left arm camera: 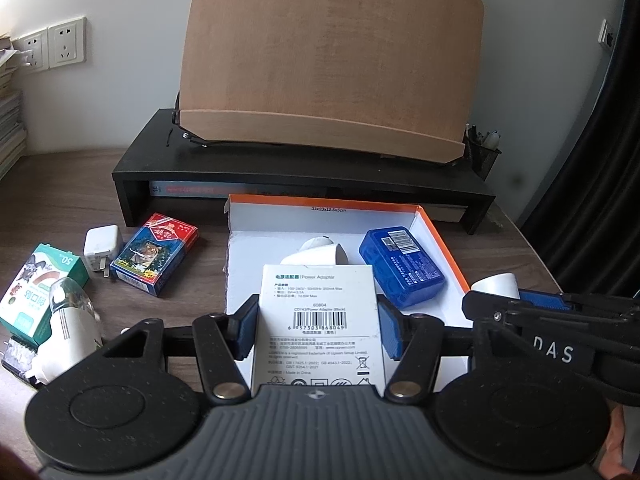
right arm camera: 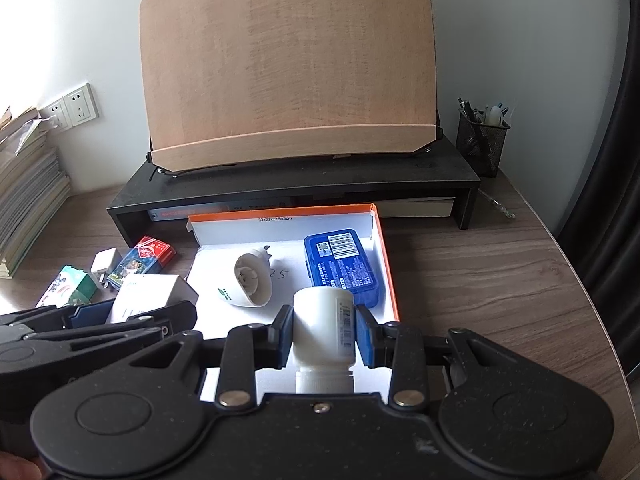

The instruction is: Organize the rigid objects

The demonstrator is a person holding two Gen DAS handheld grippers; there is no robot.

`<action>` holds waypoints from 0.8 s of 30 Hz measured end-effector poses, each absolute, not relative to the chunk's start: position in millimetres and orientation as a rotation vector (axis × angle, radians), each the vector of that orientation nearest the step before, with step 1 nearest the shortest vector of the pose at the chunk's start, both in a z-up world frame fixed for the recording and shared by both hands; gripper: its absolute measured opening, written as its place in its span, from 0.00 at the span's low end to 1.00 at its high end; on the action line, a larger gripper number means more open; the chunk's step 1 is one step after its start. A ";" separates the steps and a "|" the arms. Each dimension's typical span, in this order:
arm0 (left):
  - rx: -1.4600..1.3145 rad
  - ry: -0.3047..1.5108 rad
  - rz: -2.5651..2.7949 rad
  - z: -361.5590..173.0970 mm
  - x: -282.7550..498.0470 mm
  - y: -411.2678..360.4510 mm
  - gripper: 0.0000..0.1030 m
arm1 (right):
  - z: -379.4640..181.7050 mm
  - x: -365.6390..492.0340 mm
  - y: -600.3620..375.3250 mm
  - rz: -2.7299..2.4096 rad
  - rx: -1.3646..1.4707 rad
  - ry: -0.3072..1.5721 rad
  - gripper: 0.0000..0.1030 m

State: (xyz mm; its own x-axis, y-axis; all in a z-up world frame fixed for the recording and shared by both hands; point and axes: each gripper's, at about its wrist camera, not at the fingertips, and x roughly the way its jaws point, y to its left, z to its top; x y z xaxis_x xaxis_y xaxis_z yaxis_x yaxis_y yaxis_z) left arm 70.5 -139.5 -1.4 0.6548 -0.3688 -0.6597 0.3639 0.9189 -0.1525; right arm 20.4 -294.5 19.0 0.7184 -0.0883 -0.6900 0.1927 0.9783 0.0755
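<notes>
My left gripper [left arm camera: 318, 326] is shut on a white power adapter box [left arm camera: 318, 320], held over the front of the orange-rimmed white tray [left arm camera: 444, 248]. My right gripper [right arm camera: 323, 336] is shut on a white plastic bottle [right arm camera: 325, 326], held over the tray's front right [right arm camera: 386, 264]. In the tray lie a blue tin [left arm camera: 400, 268] [right arm camera: 340, 266] and a white round plug device [right arm camera: 250, 280] [left arm camera: 316, 252]. Left of the tray on the desk lie a playing card pack [left arm camera: 154, 258], a white charger [left arm camera: 102, 250] and a green-white box [left arm camera: 38, 290].
A black monitor riser [left arm camera: 304, 178] with a wooden bookstand [right arm camera: 290, 64] stands behind the tray. A mesh pen holder [right arm camera: 480, 142] is at the back right. Stacked books [right arm camera: 28, 188] are at the left. A white bottle-like item [left arm camera: 66, 338] lies at the front left.
</notes>
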 end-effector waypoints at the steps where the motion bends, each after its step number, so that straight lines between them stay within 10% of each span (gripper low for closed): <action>1: -0.007 0.748 -0.416 -1.3 70.3 -139.9 0.58 | 19.2 20.4 -294.8 -0.156 0.146 0.753 0.39; 24: -0.001 0.749 -0.406 0.1 61.5 -139.2 0.58 | 16.9 9.1 -288.9 -0.146 0.150 0.757 0.39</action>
State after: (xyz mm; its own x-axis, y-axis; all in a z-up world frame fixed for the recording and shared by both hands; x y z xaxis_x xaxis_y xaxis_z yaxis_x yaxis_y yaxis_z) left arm 61.5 -139.2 0.1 0.6585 -0.3594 -0.6613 0.3584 0.9223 -0.1443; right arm 9.1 -288.9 16.9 0.7175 -0.0780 -0.6922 0.1855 0.9792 0.0820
